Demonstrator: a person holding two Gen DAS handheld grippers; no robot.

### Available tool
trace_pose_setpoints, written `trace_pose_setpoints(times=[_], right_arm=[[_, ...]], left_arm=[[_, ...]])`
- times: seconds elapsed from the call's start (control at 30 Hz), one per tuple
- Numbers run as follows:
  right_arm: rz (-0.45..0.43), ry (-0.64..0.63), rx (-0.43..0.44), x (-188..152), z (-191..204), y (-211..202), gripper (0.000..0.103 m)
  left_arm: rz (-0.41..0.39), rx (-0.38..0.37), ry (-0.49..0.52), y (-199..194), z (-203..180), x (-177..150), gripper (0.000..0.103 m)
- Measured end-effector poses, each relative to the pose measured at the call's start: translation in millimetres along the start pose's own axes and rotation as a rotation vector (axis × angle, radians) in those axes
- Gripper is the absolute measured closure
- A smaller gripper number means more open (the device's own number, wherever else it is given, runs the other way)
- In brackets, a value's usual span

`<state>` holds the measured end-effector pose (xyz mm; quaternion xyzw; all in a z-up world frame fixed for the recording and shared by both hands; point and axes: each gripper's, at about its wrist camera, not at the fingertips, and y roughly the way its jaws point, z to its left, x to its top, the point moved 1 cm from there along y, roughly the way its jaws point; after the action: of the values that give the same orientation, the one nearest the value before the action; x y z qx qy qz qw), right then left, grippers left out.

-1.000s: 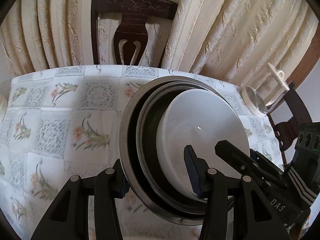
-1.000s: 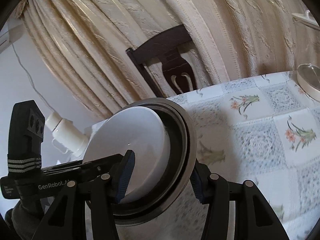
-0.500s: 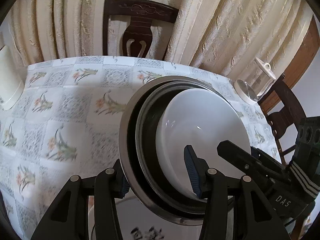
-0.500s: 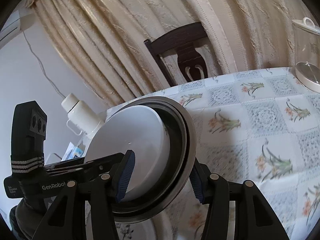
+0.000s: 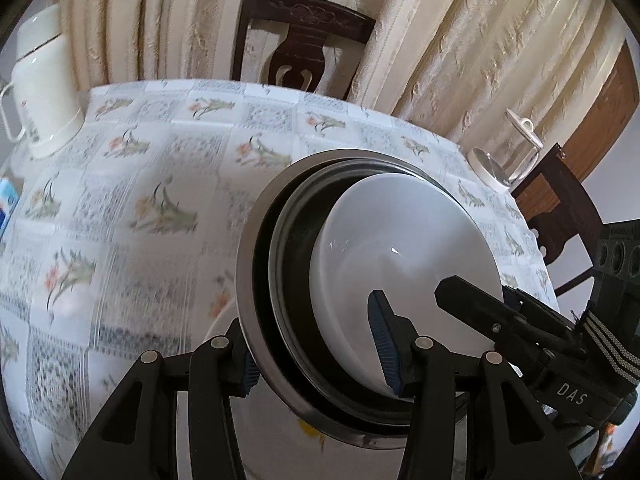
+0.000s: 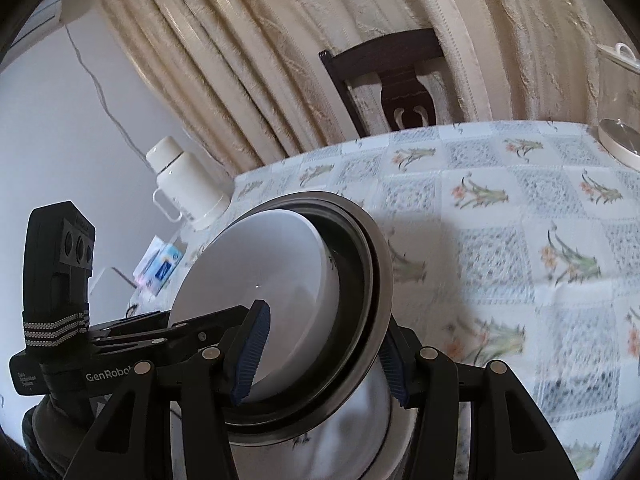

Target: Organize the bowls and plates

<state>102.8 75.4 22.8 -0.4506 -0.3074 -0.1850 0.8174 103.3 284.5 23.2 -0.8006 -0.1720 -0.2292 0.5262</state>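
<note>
Left gripper [image 5: 316,346] and right gripper [image 6: 320,354] are each clamped on my metal bowl's [image 5: 256,288] rim; its white bowl [image 5: 400,264] nests inside, lower centre, above the table [image 5: 120,200].

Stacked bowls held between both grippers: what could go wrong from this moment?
1. The white bowl sits loose inside the dark bowl and the steel bowl; with the stack tilted, it could slide out.
2. The left gripper and right gripper each pinch only the rims at opposite sides, so uneven motion could twist the stack free.
3. A decorated plate lies just beneath; lowering fast could knock it.
</note>
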Motion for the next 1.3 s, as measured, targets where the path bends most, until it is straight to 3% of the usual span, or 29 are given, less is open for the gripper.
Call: trace_pose_setpoints(times=[0.47, 1.3], right_arm=[[0.059, 0.000, -0.050, -38.1, 11.7, -1.1, 0.048], [0.088, 0.022, -0.056, -50.9, 13.3, 8.2, 0.048]], left_arm=[[0.045, -0.032, -0.003, 1.9, 10.6, -45.1, 0.054], [0.058, -0.008, 0.033, 12.3, 12.2, -58.7, 0.054]])
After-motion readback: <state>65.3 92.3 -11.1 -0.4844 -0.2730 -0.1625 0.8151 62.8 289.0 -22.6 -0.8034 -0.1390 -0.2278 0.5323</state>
